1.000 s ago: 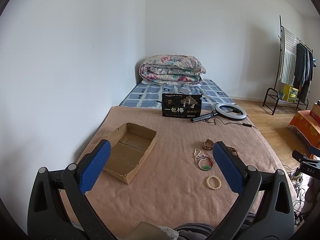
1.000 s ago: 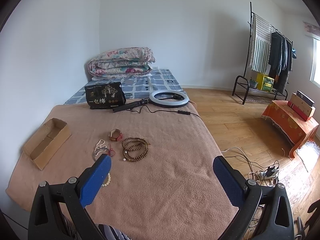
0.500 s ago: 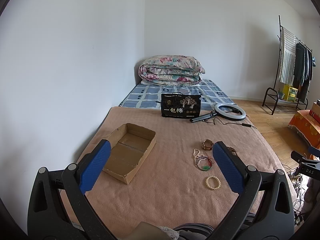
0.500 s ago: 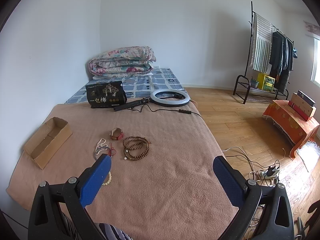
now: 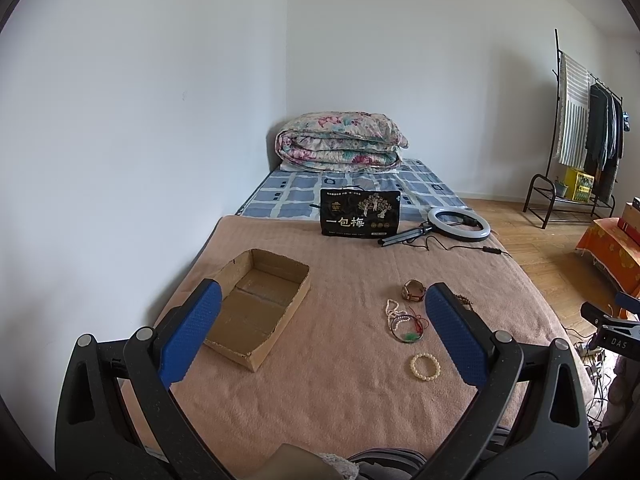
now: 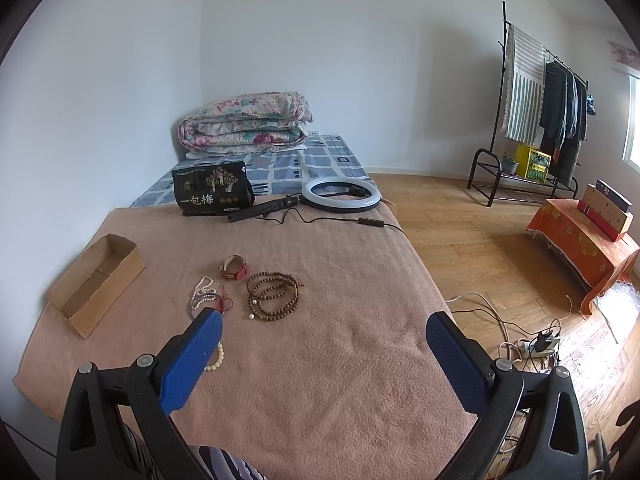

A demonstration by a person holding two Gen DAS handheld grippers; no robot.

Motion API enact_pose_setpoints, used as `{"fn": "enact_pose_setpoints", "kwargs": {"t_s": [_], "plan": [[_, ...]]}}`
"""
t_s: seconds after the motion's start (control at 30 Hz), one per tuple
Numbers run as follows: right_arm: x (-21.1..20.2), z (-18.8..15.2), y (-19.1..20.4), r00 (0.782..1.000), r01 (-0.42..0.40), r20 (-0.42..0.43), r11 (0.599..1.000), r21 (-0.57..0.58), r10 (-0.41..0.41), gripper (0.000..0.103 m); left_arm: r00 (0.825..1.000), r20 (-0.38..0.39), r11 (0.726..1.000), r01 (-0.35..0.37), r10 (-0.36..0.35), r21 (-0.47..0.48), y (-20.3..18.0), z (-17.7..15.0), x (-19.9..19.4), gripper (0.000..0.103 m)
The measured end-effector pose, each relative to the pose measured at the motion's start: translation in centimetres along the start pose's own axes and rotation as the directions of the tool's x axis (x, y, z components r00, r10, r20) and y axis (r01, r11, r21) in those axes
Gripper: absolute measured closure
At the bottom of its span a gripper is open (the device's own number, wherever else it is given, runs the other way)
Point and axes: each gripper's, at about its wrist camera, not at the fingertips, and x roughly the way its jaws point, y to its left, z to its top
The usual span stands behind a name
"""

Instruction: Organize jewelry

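Observation:
An open, empty cardboard box lies on the left of the pink blanket; it also shows in the right wrist view. Jewelry lies right of it: a red watch-like bracelet, a brown wooden bead string, a white pearl strand with red cord and green pendant, and a cream bead bracelet. My left gripper is open and empty above the near blanket. My right gripper is open and empty, its left finger partly hiding the cream bracelet.
A black printed bag, a ring light on a stand with its cable, and a folded floral quilt lie farther back. A clothes rack, an orange-draped table and floor cables are on the right.
Both views have shifted only slightly; the right gripper has edged a little forward. No object has moved and both grippers stay open.

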Motion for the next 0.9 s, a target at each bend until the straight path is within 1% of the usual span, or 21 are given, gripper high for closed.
{"fn": "enact_pose_setpoints", "kwargs": {"t_s": [0.77,0.9], "plan": [[1.1,-0.2,-0.7,1.0,-0.003,-0.021,1.0,0.011,0.004,0.0,1.0,-0.008,1.0,0.002,-0.002,0.012,-0.5,-0.3,-0.3,0.0],[1.6,-0.3,-0.9,1.0,-0.002,-0.024,1.0,0.009,0.002,0.0,1.0,-0.017,1.0,0.009,-0.008,0.021,-1.0,-0.9,0.6,0.0]]}}
